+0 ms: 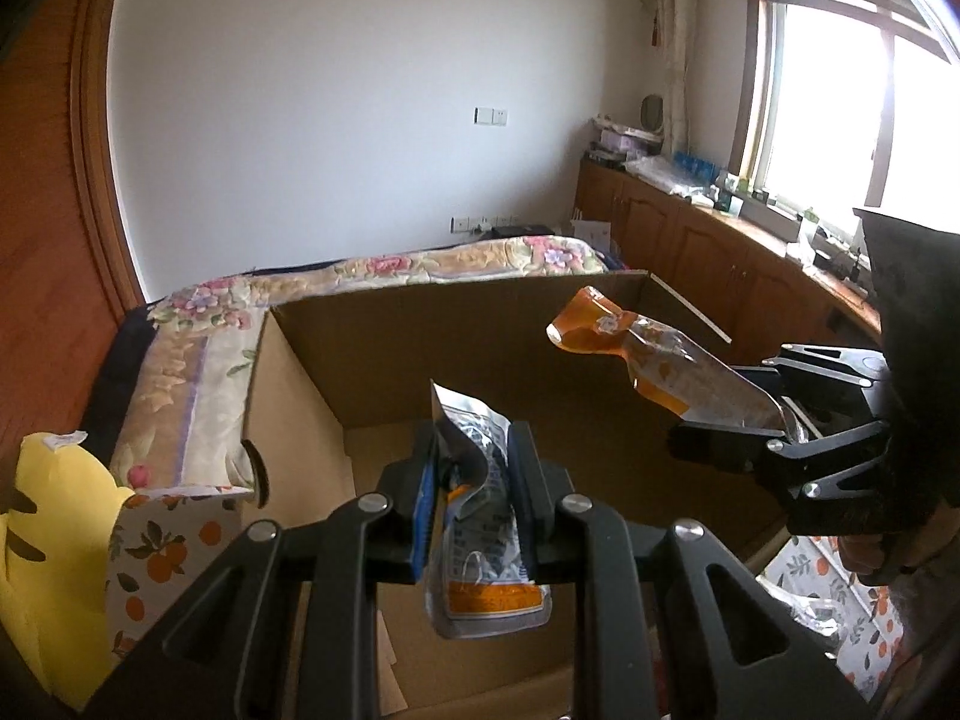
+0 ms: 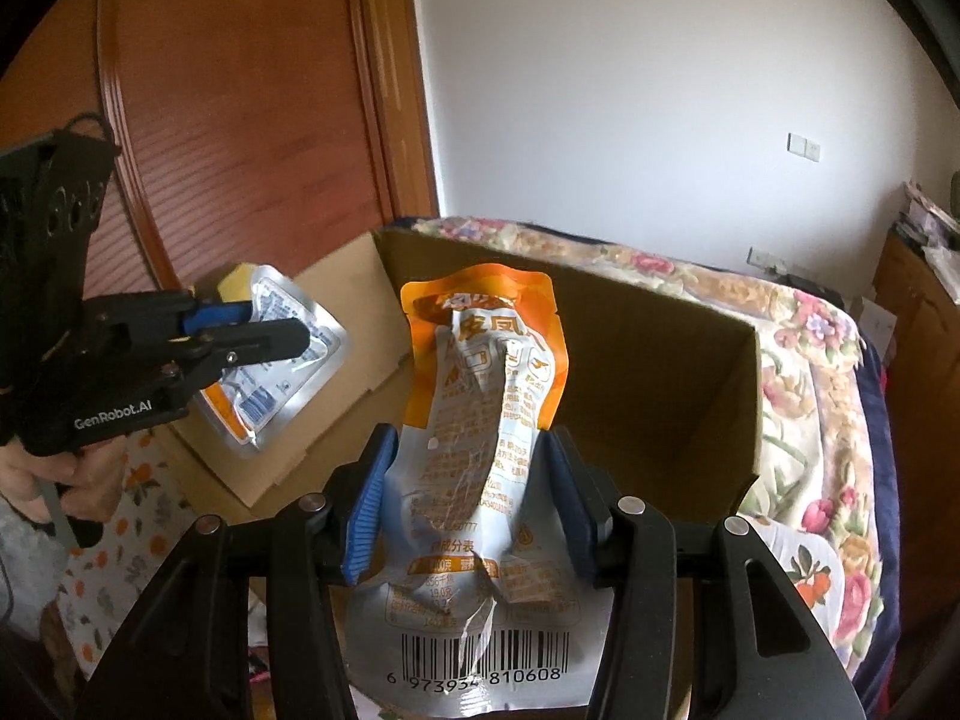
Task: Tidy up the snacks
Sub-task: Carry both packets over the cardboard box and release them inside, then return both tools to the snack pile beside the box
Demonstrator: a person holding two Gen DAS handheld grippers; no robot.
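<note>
- On my far left, seen from the left wrist camera, a yellow cushion (image 1: 42, 546) leans by a cloth with an orange-fruit print (image 1: 162, 546), and the floral quilt (image 1: 198, 384) runs behind it.
- Next comes the open cardboard box (image 1: 300, 420), its near left wall standing just beside the quilt.
- My left gripper (image 1: 474, 498) hangs over the box interior. Its jaws are clamped on a silver snack pouch (image 1: 480, 540); the pouch runs up through the pads, its crumpled top poking above them and its orange-banded end hanging below.
- Further right in that view, my right gripper (image 1: 735, 426) reaches in from the right edge, pinching the lower end of an orange snack pouch (image 1: 648, 354) that slants up and leftward over the box's far right corner.
- From the right wrist camera, the left gripper (image 2: 264, 324) shows at the left, the silver pouch (image 2: 282, 378) caught between its fingers above a box flap (image 2: 336, 300).
- In the middle of that view, the right gripper (image 2: 468, 504) squeezes the orange pouch (image 2: 480, 396) at its waist; the orange top stands upright above the blue pads (image 2: 369, 504), and the barcode end lies below them.
- The two pouches are well apart.
</note>
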